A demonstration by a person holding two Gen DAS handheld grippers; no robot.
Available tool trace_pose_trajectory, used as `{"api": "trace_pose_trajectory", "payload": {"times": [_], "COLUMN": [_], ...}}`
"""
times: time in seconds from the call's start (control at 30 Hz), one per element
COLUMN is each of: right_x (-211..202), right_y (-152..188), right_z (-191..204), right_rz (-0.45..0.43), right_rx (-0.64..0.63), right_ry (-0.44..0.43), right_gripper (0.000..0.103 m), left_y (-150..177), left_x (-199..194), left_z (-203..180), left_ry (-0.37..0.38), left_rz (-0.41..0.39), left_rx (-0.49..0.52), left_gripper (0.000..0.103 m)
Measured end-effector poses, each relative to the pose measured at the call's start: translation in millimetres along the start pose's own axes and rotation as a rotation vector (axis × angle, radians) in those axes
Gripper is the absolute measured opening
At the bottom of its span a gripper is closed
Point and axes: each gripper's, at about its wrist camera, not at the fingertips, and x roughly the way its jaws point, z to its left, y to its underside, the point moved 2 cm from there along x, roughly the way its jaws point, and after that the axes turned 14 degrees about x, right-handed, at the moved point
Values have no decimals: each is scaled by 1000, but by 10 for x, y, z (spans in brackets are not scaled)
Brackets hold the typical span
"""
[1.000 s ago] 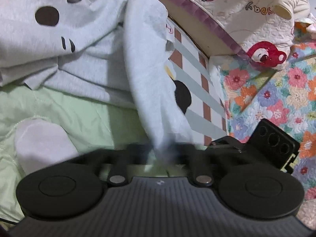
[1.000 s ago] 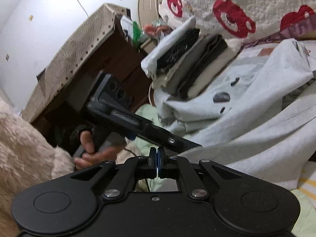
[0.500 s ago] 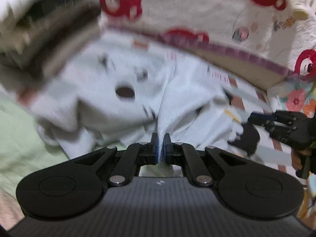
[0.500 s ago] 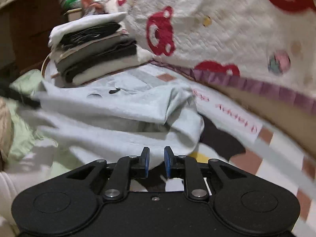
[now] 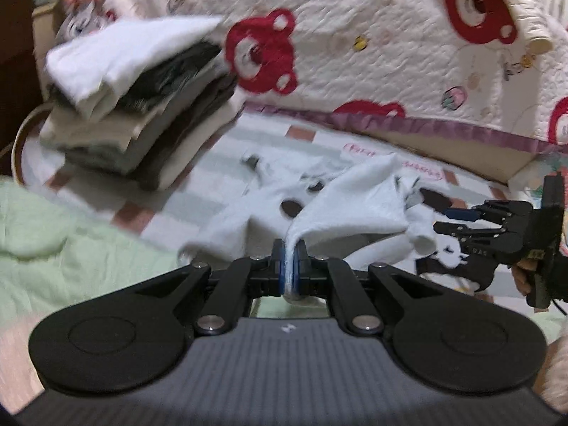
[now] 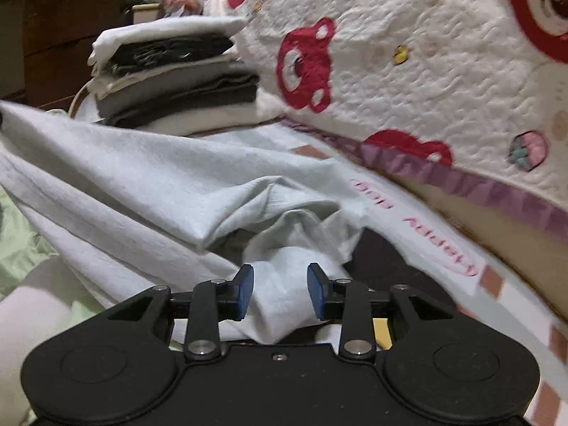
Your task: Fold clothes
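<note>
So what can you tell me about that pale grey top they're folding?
The pale grey top looks like soft fleecy cotton, with small black printed marks. It lies crumpled on the checked sheet, in front of a stack of folded clothes. The left gripper pinches one bunch of it; the right gripper is open, a fold of cloth between its fingers.

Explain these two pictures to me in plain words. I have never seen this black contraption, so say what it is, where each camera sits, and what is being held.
No robot here: a person holds a two-finger tool in each hand, each with a camera looking along its fingers. In the left view, the left tool is shut on a pale sweatshirt, and the right tool shows at the side. In the right view, the right tool is open, with sweatshirt cloth lying between its fingers, ungripped. Everything lies on a bed: a stack of folded clothes behind, a bear-print quilt beside it.
</note>
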Motion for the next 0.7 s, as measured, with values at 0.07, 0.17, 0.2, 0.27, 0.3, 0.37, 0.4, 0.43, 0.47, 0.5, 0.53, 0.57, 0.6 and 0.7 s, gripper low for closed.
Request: {"api": "trace_pose_trajectory", "payload": {"times": [0.07,0.17,0.2,0.27,0.3,0.37,0.4,0.43,0.47,0.5,0.53,0.57,0.6,0.7], "right_x": [125,292,323,384,421,511,473,325,173,-44,-264,-534,-806,-1307], "right_y": [47,110,111,113,99,109,115,81,45,3,-40,-36,-30,193], "right_z": [12,41,42,43,21,35,62,45,26,-42,-112,-208,-306,-497], "right_rz": [66,61,44,9,13,82,86,63,39,-1,-42,-85,-128,-160], "right_rx": [39,49,54,66,83,27,-16,16,50,111,173,253,334,438], "right_ry": [-48,-21,9,68,58,60,63,35,5,-11,-26,-47,-68,-33], "right_gripper": [59,59,59,58,45,4,4,4,3,3,3,3,3,3], "left_y": [25,15,-1,-35,-51,-84,-101,-118,-134,-132,-119,-94,-61,35], "left_x": [47,56,42,13,-1,-30,-44,-58,-73,-94,-119,-124,-119,-104], "left_z": [93,222,262,342,382,463,503,543,583,608,626,621,605,556], "left_ry": [-18,-24,-20,-11,-7,1,5,9,13,15,16,21,28,48], "left_rz": [-5,-21,-29,-44,-52,-68,-75,-83,-91,-95,-97,-90,-77,-40], "left_rx": [-15,-49,-64,-92,-107,-135,-150,-164,-178,-188,-194,-194,-189,-176], "left_gripper": [4,4,4,4,4,4,4,4,4,4,4,4,4,4]}}
